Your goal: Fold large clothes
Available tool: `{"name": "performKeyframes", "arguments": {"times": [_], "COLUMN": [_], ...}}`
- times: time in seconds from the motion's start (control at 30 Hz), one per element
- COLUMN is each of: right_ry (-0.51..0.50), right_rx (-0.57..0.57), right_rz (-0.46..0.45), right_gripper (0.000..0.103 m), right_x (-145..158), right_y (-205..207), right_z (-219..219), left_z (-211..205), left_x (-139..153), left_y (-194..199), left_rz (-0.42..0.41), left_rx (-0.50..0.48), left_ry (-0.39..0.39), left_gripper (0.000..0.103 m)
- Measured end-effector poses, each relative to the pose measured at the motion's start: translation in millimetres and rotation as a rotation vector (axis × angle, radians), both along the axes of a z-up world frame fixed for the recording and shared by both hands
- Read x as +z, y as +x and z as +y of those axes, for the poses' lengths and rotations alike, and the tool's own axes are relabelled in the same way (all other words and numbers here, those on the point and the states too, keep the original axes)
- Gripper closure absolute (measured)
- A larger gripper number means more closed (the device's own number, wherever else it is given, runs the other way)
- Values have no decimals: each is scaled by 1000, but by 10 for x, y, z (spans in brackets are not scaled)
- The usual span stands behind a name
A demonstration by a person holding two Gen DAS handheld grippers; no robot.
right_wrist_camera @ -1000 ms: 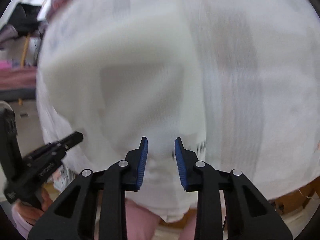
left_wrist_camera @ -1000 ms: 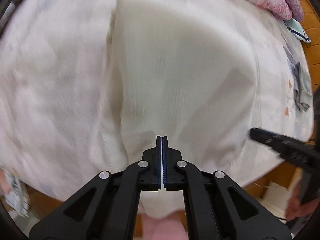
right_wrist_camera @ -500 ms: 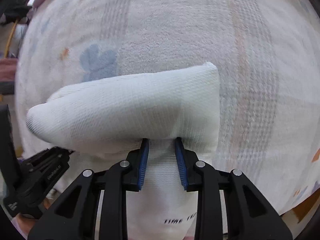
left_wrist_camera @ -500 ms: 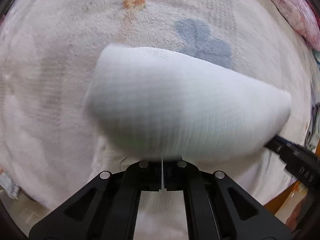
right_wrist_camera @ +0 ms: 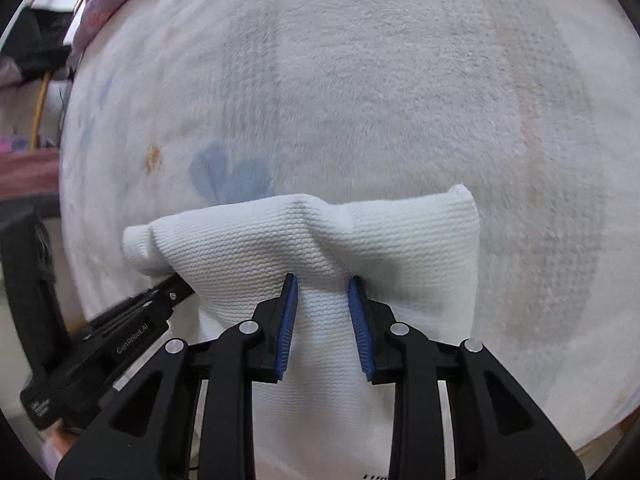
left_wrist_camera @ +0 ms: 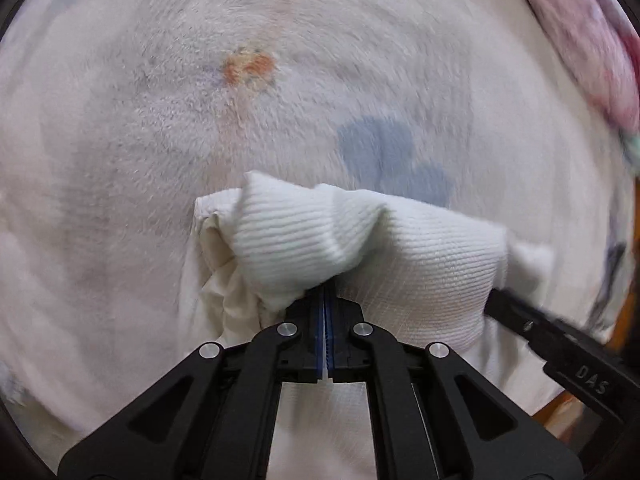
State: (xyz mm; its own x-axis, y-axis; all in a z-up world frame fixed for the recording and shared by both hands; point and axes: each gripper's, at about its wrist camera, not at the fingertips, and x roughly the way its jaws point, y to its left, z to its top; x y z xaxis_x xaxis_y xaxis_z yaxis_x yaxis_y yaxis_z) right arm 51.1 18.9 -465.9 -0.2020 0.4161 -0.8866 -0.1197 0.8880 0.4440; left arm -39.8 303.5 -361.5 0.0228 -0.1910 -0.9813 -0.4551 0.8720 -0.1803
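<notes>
A white ribbed garment (left_wrist_camera: 420, 256) lies bunched on a fluffy white blanket (left_wrist_camera: 200, 120). My left gripper (left_wrist_camera: 325, 300) is shut on a fold of the garment, which drapes over its tips. In the right wrist view the same garment (right_wrist_camera: 320, 236) hangs over my right gripper (right_wrist_camera: 322, 292). Its blue pads (right_wrist_camera: 289, 320) stand apart with cloth lying between and over them. The right gripper also shows at the right of the left wrist view (left_wrist_camera: 560, 344). The left gripper shows at the lower left of the right wrist view (right_wrist_camera: 120, 344).
The blanket (right_wrist_camera: 400, 80) has faint blue and orange prints (left_wrist_camera: 248, 66) and covers the whole surface. A pink cloth (left_wrist_camera: 580, 32) lies at the far right. A wooden edge (left_wrist_camera: 560, 408) shows at lower right. Room clutter (right_wrist_camera: 24, 80) is at the far left.
The garment has been lifted from lying spread flat and folded over. Its raised fold has now sagged and bunched lower over both grippers. The left gripper stays shut on it.
</notes>
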Motion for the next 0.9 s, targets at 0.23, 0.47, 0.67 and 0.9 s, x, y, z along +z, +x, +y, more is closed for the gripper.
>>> {"name": "performKeyframes", "arguments": {"times": [0.23, 0.47, 0.67, 0.9], "right_ry": [-10, 127, 75, 80], "right_rx": [-61, 33, -154, -99], "right_rz": [-39, -145, -46, -31], "right_gripper": [76, 77, 102, 94], "right_x": [173, 196, 230, 486], "right_y": [-84, -165, -287, -849], "right_z": [-77, -53, -871, -843], "left_z": [205, 201, 597, 466], "left_x": [361, 160, 371, 809], "left_y": [-30, 116, -84, -534], "left_rz": [-45, -120, -165, -131], "left_rx": [2, 14, 7, -35], "left_ry": [-108, -49, 26, 120], "left_gripper": [100, 100, 100, 99]}}
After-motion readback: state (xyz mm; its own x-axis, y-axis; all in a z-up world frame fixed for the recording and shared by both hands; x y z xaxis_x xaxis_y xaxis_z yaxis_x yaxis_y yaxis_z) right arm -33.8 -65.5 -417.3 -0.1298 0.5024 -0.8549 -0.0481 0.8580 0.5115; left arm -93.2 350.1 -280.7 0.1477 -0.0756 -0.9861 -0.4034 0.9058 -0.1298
